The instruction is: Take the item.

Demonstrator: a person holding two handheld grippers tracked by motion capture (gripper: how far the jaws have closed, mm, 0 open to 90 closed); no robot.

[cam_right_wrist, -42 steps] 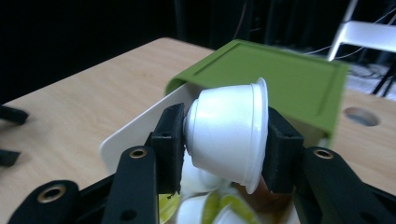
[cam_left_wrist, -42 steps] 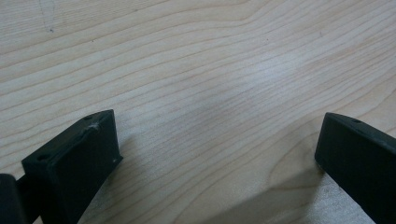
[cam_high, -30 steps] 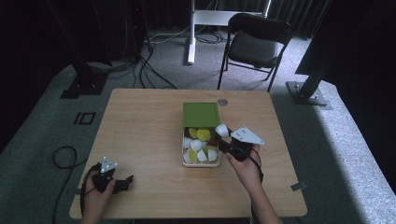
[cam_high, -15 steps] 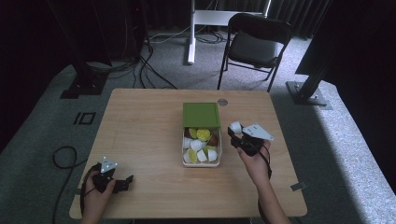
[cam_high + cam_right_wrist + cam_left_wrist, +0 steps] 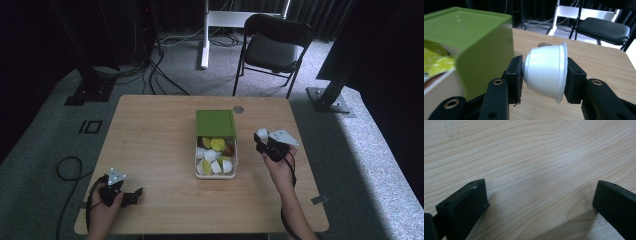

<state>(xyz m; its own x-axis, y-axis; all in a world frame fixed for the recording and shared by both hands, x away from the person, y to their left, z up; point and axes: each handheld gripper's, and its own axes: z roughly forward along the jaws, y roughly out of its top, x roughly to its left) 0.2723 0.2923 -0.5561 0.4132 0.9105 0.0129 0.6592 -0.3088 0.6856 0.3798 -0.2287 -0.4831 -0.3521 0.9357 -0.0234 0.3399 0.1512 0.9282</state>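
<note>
1. While the left gripper point(image 5: 131, 196) rests wide open on the table point(image 5: 150, 140), the right gripper point(image 5: 545, 75) clamps a white capsule point(image 5: 546, 71).
2. That capsule point(image 5: 262, 134) hangs just right of the box point(image 5: 215, 150), above the wood.

The surface point(image 5: 165, 130) is a light wooden top with clear grain, standing on grey carpeted floor point(image 5: 60, 125). On it, just left of the right-hand fingers point(image 5: 516, 72) and well apart from the left-hand fingers point(image 5: 471, 202) across bare wood, rests a white box point(image 5: 216, 172) whose green lid point(image 5: 215, 122) covers its far half, the near half lying open with small white, yellow and brown capsules point(image 5: 215, 155) heaped inside. A small round grey disc point(image 5: 238, 109) lies flat on the wood beyond the right-hand fingers, close to the far edge and just past the lid's far corner.
</note>
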